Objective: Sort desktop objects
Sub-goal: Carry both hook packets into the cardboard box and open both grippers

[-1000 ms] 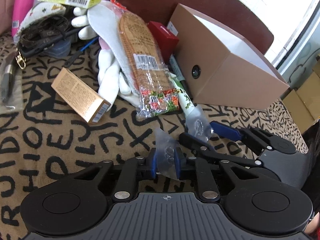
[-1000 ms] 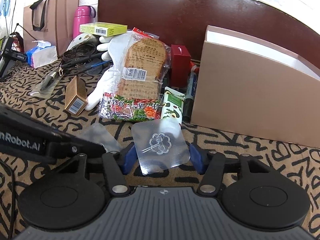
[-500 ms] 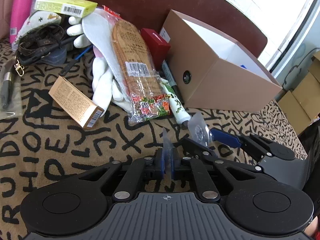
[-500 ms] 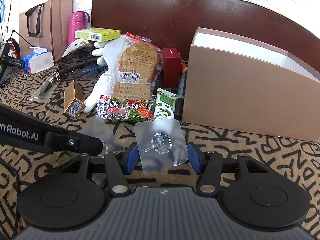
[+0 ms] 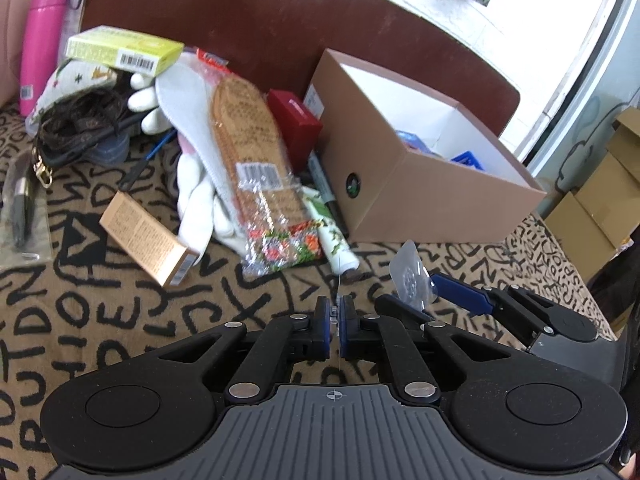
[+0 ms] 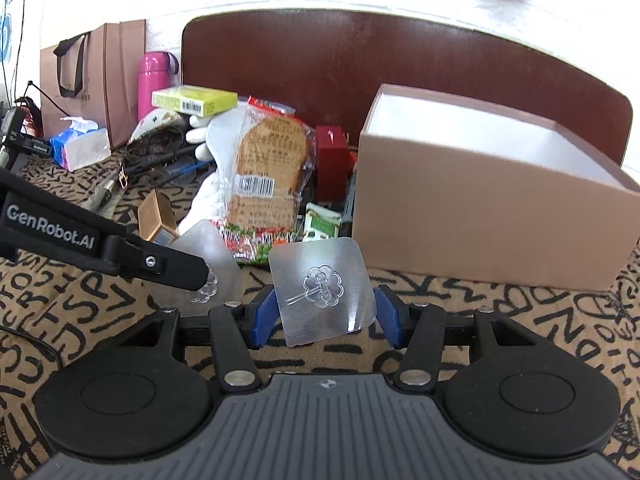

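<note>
Left gripper (image 5: 335, 316), spread a second ago, now pinches its clear hook sticker (image 6: 216, 276) edge-on.

"GenRobot.AI" in white on the left tongs' black arm (image 6: 60, 232)

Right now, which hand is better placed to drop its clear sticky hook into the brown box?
Probably the right. The right tongs hold a clear hook pad just in front of the brown box. The left tongs pinch their clear hook pad farther out, toward the clutter.
</note>
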`<state>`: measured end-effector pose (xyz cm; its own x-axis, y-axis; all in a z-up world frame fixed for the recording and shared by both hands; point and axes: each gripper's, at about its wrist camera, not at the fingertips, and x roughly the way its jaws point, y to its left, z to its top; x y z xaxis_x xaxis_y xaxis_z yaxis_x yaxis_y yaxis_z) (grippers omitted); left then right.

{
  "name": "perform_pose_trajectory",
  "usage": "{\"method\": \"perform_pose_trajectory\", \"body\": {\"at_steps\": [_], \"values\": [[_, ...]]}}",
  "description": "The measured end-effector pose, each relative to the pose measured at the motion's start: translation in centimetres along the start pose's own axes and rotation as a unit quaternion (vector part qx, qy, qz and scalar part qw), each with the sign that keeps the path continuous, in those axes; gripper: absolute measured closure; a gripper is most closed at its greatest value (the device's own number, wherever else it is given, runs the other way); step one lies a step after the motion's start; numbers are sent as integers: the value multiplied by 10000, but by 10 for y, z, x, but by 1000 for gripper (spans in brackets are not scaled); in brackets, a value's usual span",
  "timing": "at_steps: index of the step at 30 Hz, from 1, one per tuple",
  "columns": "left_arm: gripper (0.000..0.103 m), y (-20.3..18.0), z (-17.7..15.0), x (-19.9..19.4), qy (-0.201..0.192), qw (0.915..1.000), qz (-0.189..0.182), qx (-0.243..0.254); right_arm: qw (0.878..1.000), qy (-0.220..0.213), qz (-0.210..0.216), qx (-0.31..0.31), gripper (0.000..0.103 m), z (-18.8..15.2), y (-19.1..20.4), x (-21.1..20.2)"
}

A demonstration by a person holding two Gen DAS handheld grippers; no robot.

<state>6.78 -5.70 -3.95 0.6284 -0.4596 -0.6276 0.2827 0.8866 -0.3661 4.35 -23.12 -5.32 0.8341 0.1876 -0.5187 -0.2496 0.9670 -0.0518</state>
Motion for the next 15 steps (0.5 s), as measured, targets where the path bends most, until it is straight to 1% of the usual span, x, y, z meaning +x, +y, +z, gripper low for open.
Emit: {"method": "perform_pose_trajectory", "body": {"at_steps": [7, 12, 15], "values": [[103, -13, 23, -3, -214, 9997, -22, 133, 9995, -304, -119, -29, 45, 15, -9, -14], [103, -28, 47, -7, -496, 9983, -101, 280, 9980, -591, -244, 10, 45, 31, -23, -24], [103, -40, 65, -11, -681, 9969, -220, 341, 9965, -758, -362, 30, 45, 43, -33, -29]]}}
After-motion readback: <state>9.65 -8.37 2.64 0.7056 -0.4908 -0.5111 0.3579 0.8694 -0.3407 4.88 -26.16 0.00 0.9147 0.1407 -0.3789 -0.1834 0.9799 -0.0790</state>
